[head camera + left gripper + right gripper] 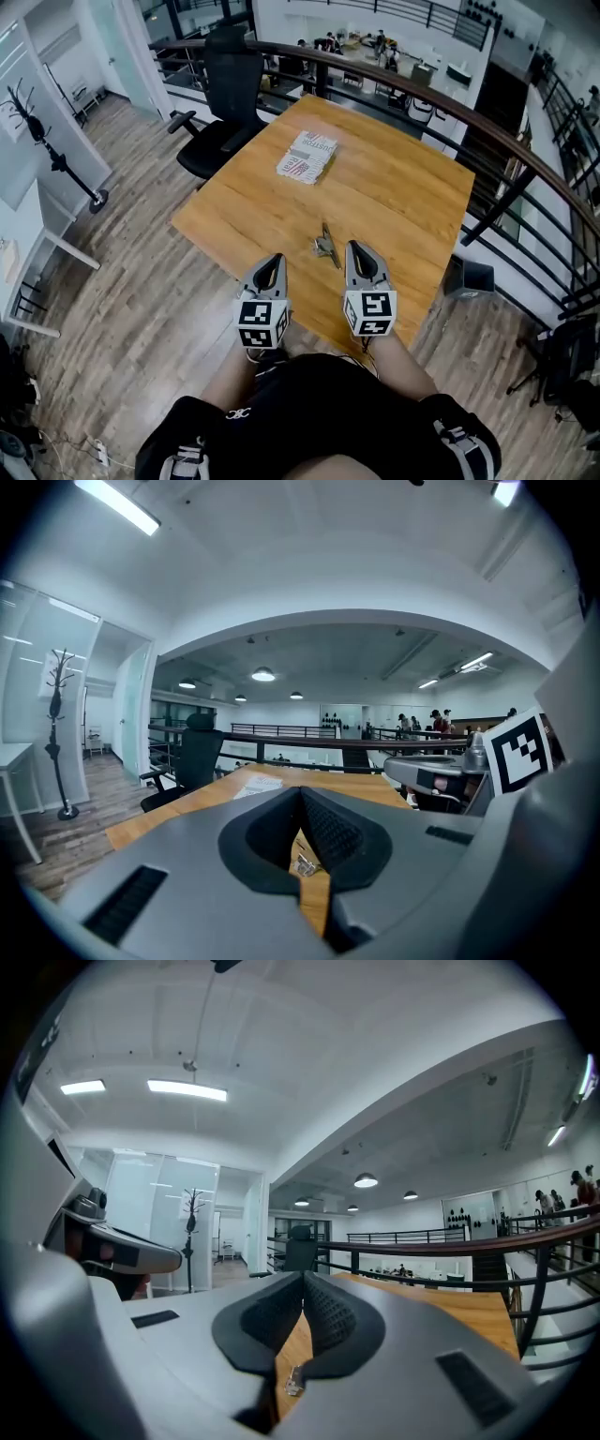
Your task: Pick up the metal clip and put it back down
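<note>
The metal clip (326,247) lies on the table (412,187) near its front edge, with a printed booklet (307,156) well beyond it at 11 o'clock. To lift it cleanly, I judge you should part the jaws of your right hand-held gripper (356,251), which are pressed together on nothing. Then tip it down toward the clip at its 10 o'clock and close squarely across the clip's body. Your left hand-held gripper (272,262) is likewise closed and empty, with the clip at its 2 o'clock, and both point forward, low and close to your body.
</note>
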`<state>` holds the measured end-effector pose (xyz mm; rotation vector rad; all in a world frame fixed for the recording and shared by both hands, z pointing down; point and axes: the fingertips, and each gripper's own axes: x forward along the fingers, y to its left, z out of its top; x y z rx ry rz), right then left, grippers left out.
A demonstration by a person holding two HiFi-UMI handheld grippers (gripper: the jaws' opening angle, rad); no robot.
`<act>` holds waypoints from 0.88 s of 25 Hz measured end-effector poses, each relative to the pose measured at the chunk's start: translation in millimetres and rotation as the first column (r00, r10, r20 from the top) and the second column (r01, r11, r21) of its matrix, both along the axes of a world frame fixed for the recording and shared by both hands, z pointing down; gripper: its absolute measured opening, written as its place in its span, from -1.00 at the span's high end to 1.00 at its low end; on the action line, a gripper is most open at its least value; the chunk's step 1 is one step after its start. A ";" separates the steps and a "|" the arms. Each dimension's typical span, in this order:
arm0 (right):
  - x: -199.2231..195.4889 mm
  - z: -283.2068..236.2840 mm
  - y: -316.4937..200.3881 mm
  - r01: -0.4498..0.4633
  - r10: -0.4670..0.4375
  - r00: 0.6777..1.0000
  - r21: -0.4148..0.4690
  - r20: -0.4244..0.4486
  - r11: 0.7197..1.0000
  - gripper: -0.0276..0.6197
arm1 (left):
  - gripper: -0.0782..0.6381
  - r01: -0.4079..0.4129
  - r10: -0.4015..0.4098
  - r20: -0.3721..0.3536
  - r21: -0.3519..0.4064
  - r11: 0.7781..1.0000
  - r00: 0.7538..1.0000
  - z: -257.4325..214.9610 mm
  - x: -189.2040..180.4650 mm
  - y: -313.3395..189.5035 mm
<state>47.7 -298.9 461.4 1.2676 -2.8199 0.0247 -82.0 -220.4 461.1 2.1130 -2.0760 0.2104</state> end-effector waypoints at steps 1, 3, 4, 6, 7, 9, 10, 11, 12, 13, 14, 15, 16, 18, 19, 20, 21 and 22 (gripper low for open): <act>-4.7 -1.4 -3.7 -0.011 0.011 1.000 0.001 -0.003 1.000 0.86 | 0.75 -0.014 0.014 -0.002 0.000 1.000 1.000 -1.3 -5.3 -6.5; -14.3 -3.4 -11.1 -0.036 0.036 0.999 0.007 -0.008 0.999 0.86 | 0.75 -0.041 0.041 -0.005 0.005 0.999 0.999 -3.7 -17.1 -19.6; -19.8 -3.7 -15.3 -0.049 0.049 0.999 0.012 -0.009 0.999 0.86 | 0.75 -0.054 0.054 -0.006 0.008 0.999 0.999 -4.3 -23.5 -26.3; -31.1 -3.3 -24.3 -0.074 0.074 0.997 0.018 -0.013 0.997 0.86 | 0.75 -0.082 0.082 -0.005 0.010 0.997 0.997 -4.2 -35.1 -39.2; -36.3 -2.5 -28.7 -0.085 0.086 0.996 0.020 -0.016 0.996 0.86 | 0.75 -0.097 0.097 -0.005 0.010 0.995 0.995 -3.8 -39.8 -44.8; -46.7 1.5 -36.2 -0.102 0.102 0.994 0.017 -0.027 0.995 0.86 | 0.75 -0.128 0.128 -0.008 0.007 0.992 0.992 -2.2 -47.8 -53.7; -52.5 4.6 -39.5 -0.105 0.106 0.994 0.016 -0.034 0.994 0.86 | 0.75 -0.142 0.142 -0.009 0.005 0.990 0.990 -1.0 -51.8 -57.6; -58.8 7.8 -43.1 -0.106 0.107 0.993 0.017 -0.043 0.994 0.86 | 0.75 -0.155 0.155 -0.011 0.004 0.988 0.988 0.4 -56.4 -61.5; -65.6 11.0 -46.9 -0.104 0.105 0.993 0.021 -0.052 0.994 0.86 | 0.75 -0.165 0.165 -0.013 0.004 0.986 0.986 1.8 -61.7 -65.6; -73.0 14.2 -50.5 -0.100 0.101 0.993 0.026 -0.062 0.995 0.86 | 0.75 -0.171 0.171 -0.016 0.004 0.985 0.985 3.0 -67.9 -69.7; -81.3 17.8 -53.7 -0.091 0.093 0.993 0.028 -0.074 0.995 0.86 | 0.75 -0.176 0.176 -0.018 0.004 0.984 0.984 3.9 -74.7 -73.4; -90.1 21.8 -56.8 -0.082 0.084 0.993 0.028 -0.089 0.996 0.79 | 0.75 -0.180 0.180 -0.021 0.004 0.984 0.983 4.6 -81.9 -77.1; -98.7 26.6 -60.1 -0.076 0.078 0.991 0.025 -0.106 0.997 0.69 | 0.75 -0.184 0.184 -0.023 0.004 0.983 0.983 5.4 -89.1 -80.7; -114.0 39.1 -66.9 -0.073 0.075 0.986 0.016 -0.147 0.997 0.58 | 0.75 -0.193 0.193 -0.028 0.001 0.981 0.981 8.9 -102.6 -87.6; -121.3 46.6 -70.0 -0.073 0.074 0.983 0.010 -0.169 0.997 0.54 | 0.75 -0.199 0.199 -0.031 -0.002 0.980 0.980 12.0 -108.6 -90.6; -128.5 54.5 -72.8 -0.074 0.073 0.979 0.002 -0.190 0.997 0.49 | 0.75 -0.205 0.204 -0.034 -0.006 0.979 0.978 15.5 -114.2 -93.4; -135.5 62.4 -75.7 -0.075 0.072 0.975 -0.005 -0.212 0.997 0.45 | 0.75 -0.211 0.210 -0.036 -0.009 0.977 0.977 18.8 -119.4 -96.2; -141.8 70.4 -78.7 -0.078 0.073 0.969 -0.011 -0.237 0.997 0.41 | 0.75 -0.216 0.216 -0.038 -0.011 0.976 0.976 21.6 -124.2 -99.1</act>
